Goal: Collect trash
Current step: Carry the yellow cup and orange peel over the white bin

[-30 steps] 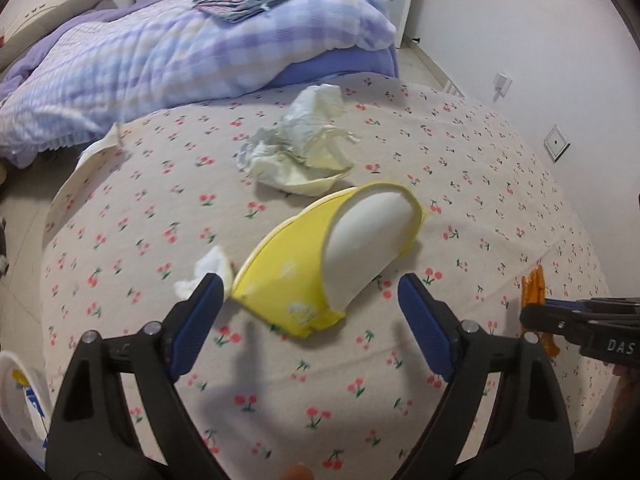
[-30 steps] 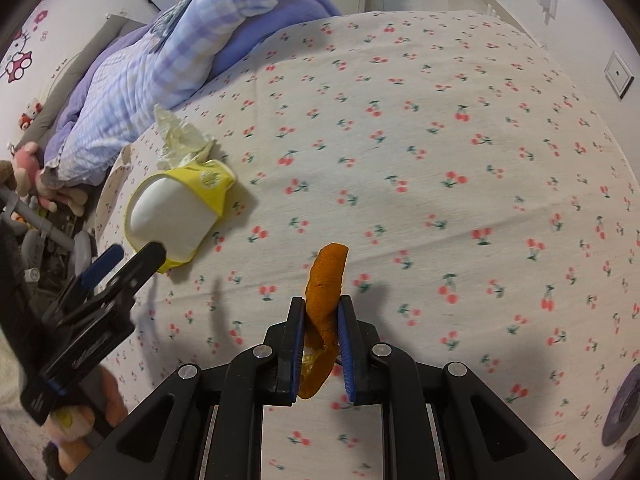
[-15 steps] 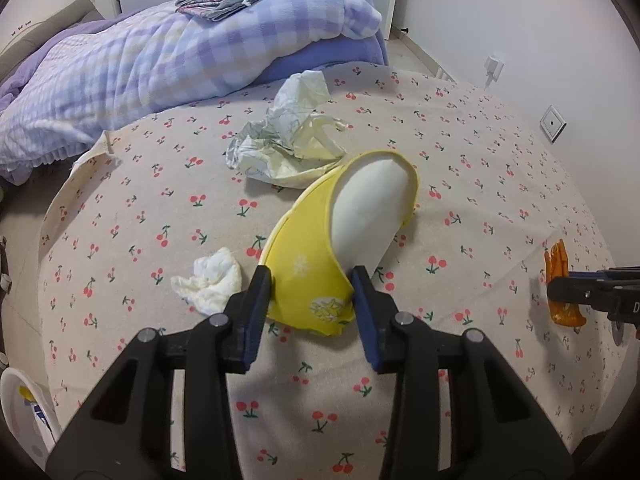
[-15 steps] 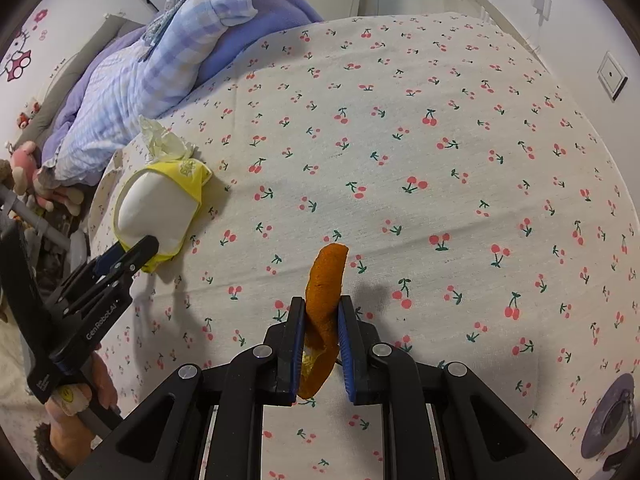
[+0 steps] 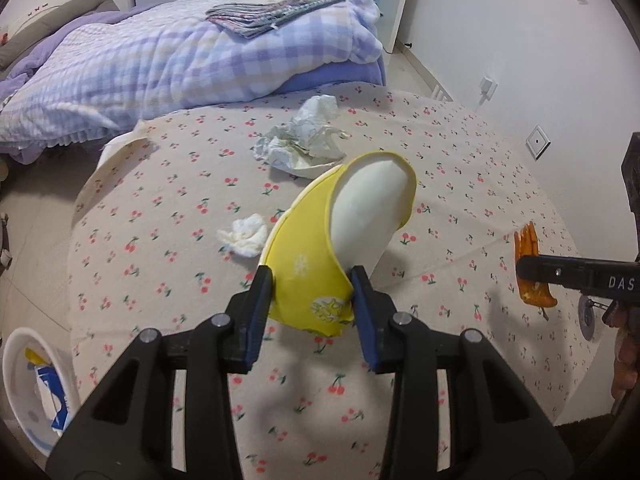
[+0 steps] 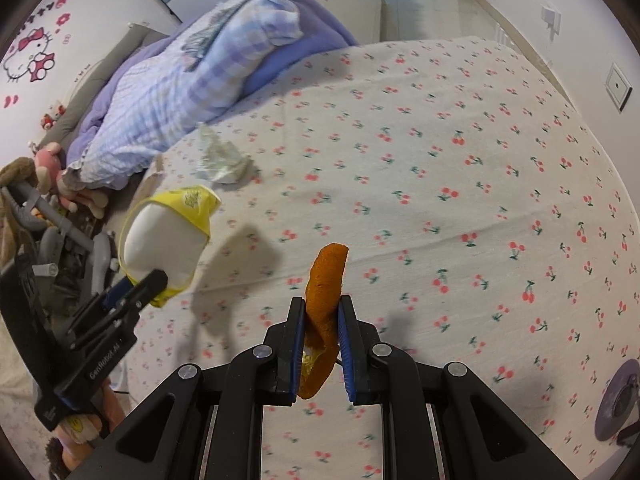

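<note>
Two grips on: left gripper [image 5: 312,292] squeezes the yellow cup [image 5: 320,248], right gripper [image 6: 322,340] pinches orange peel [image 6: 326,280]; crushed cup could slip toward six o'clock.

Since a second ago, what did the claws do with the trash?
The left claw closed on the yellow paper cup and lifted it off the cherry bedsheet. The right claw kept gripping the orange peel. The crumpled wrapper and small tissue wad stayed put.
</note>
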A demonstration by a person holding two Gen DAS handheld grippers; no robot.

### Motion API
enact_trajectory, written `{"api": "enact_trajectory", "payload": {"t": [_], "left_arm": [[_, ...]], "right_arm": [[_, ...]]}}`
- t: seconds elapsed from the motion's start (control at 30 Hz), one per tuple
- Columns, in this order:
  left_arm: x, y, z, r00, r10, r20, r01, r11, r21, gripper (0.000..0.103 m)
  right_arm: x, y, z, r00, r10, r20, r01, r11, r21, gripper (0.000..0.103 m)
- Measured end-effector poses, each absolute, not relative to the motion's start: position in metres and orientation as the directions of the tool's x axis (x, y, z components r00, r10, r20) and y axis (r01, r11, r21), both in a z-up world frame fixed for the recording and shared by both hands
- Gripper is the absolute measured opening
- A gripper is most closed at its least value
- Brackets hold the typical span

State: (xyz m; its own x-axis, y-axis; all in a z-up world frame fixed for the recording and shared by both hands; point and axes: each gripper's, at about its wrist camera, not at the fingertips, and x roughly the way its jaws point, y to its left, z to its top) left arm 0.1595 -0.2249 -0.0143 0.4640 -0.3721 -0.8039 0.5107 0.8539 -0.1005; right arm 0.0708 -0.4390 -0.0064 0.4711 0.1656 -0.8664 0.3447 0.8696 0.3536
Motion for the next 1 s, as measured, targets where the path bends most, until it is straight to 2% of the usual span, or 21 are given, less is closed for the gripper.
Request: {"api": "enact_trajectory", "payload": {"t": [0.3, 1.0], "left_arm": [[0.154, -0.160, -0.001, 0.502, -0.319, -0.804, 0.421, 0.902, -0.095, 0.041], [0.150, -0.010, -0.001, 0.529, -0.164, -0.833, 0.175, 0.981, -0.082, 0.042]], "right_arm": [[0.077, -0.388, 0.012, 0.504, 0.212, -0.837, 0.254, 0.890, 0.378, 0.017], [0.126, -0.255, 0.005, 0.450, 0.298, -0.842, 0.057, 0.931, 0.360, 0.017]]}}
